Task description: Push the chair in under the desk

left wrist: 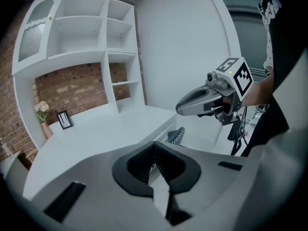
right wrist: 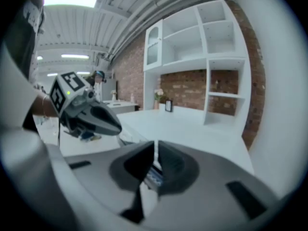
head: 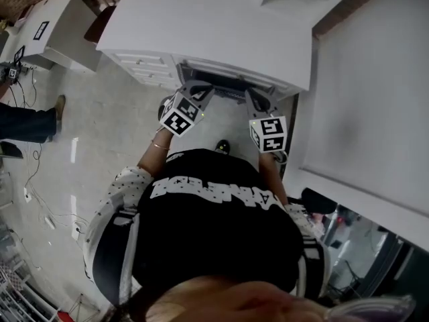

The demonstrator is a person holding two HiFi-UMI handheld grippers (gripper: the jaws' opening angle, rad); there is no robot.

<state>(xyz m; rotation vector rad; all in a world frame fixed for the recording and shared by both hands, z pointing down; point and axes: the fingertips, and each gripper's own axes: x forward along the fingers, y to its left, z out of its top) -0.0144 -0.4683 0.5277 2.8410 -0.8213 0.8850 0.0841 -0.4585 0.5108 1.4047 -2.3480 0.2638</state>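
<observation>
Left gripper [left wrist: 155,148] and right gripper [right wrist: 155,150]: jaws together, nothing held. Both by chair [head: 228,86] at desk [head: 201,19] front.

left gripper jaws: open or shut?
Shut. In its own view the left gripper shows jaw tips touching, nothing held between them.

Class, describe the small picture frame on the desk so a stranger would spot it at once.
Find the white desk against the brick wall. At its back edge, beside the flower vase, stands the picture frame: small, dark-edged, the only flat upright thing there.
</observation>
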